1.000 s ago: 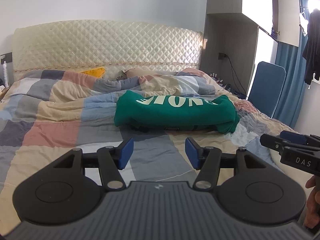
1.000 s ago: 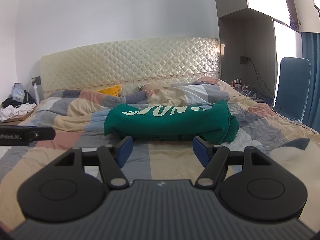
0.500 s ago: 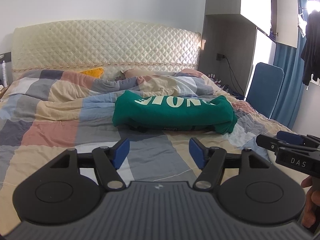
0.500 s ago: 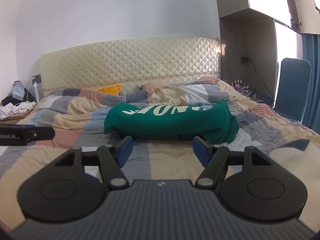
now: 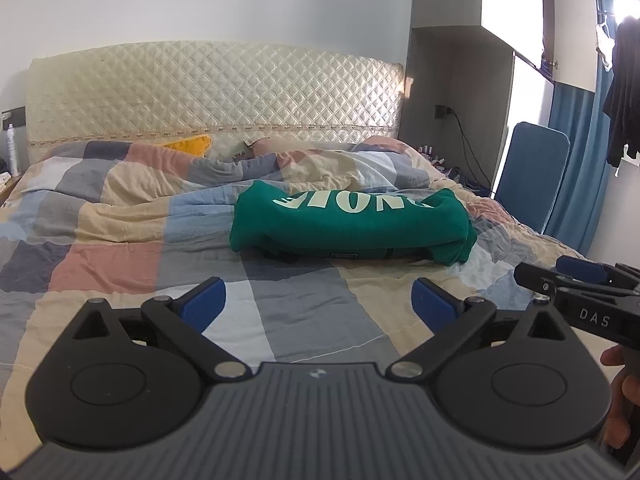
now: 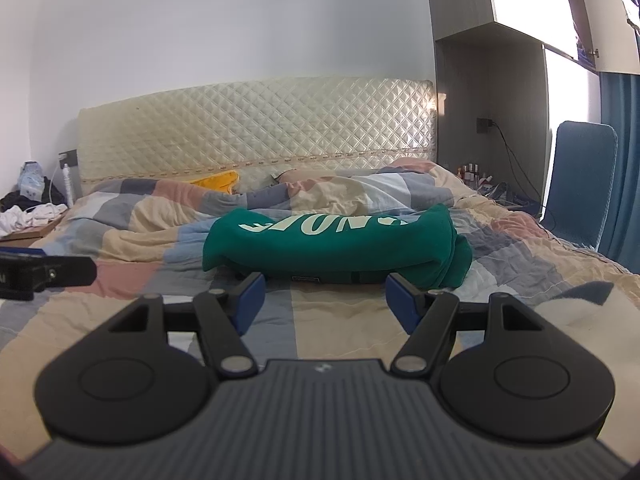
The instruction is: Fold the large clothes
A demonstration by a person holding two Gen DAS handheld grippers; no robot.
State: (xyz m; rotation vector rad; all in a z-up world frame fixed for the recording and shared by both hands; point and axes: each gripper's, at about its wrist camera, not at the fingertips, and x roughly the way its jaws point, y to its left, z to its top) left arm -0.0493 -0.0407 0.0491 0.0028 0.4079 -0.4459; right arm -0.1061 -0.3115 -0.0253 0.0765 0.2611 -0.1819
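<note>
The jaws of the left gripper (image 5: 318, 304) are opening and stand wide apart; nothing is seen between them, only the quilt below. The jaws of the right gripper (image 6: 324, 304) are held partly spread, and nothing is grasped there either. Both grippers are kept above the near part of the bed (image 5: 120, 264), side by side, and are pointed at the headboard (image 5: 216, 96).

Further out, the green sweatshirt (image 5: 352, 224) is found in the middle of the bed, a little toward its right edge. It lies as a thick folded bundle with the white letters on top, and no gripper is touching it. A person's hand (image 5: 618, 392) is seen at the right border of the left view, behind the right gripper.

The folding seems to be finished, or nearly so: the garment is released and the grippers are drawn back. If another fold is wanted, both grippers must be brought forward to the near edge of the bundle, one at each end, and closed on the cloth. Whether the bundle is even underneath cannot be told.
</note>
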